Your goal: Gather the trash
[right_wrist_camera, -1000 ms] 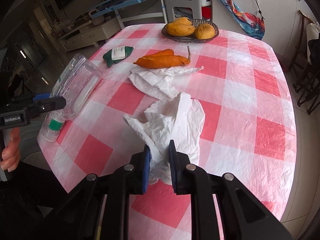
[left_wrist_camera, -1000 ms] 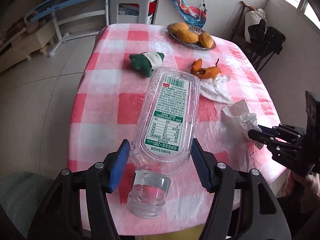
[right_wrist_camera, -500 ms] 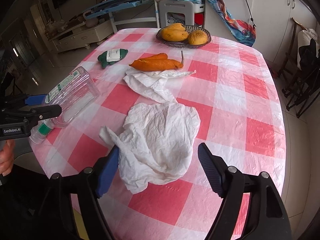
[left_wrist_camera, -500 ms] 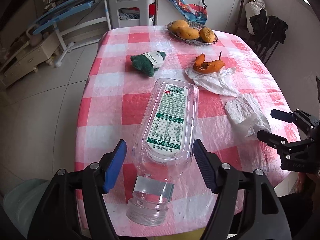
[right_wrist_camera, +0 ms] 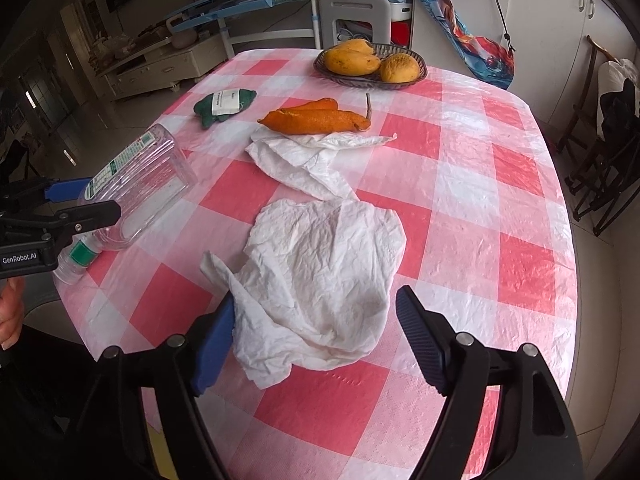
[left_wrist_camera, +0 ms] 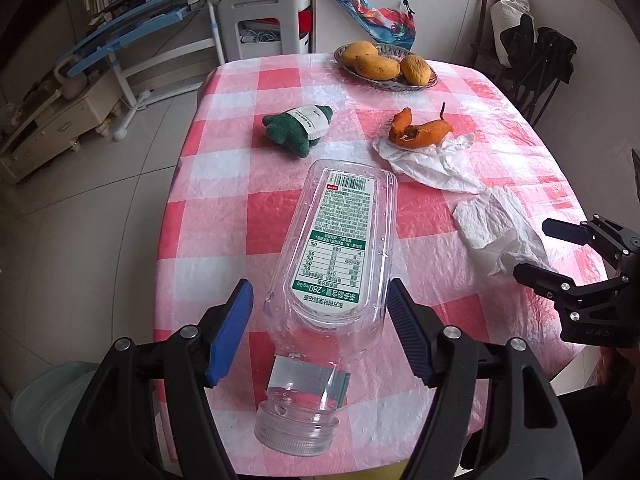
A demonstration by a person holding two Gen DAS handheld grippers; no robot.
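I hover my right gripper (right_wrist_camera: 314,338) over the crumpled paper towel (right_wrist_camera: 320,280), which lies flat on the checked tablecloth (right_wrist_camera: 480,208), nearer me than the mango peel (right_wrist_camera: 316,120). Its jaws, having just been opening, stand released with the towel's near edge between them. My left gripper (left_wrist_camera: 318,328) straddles the empty plastic bottle (left_wrist_camera: 340,240), jaws apart, not pressing; both look staged for pickup.

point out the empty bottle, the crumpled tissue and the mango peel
empty bottle (left_wrist_camera: 340,240), left wrist view, on its label
crumpled tissue (right_wrist_camera: 320,276), right wrist view, on its middle
mango peel (right_wrist_camera: 316,120), right wrist view, on its orange skin
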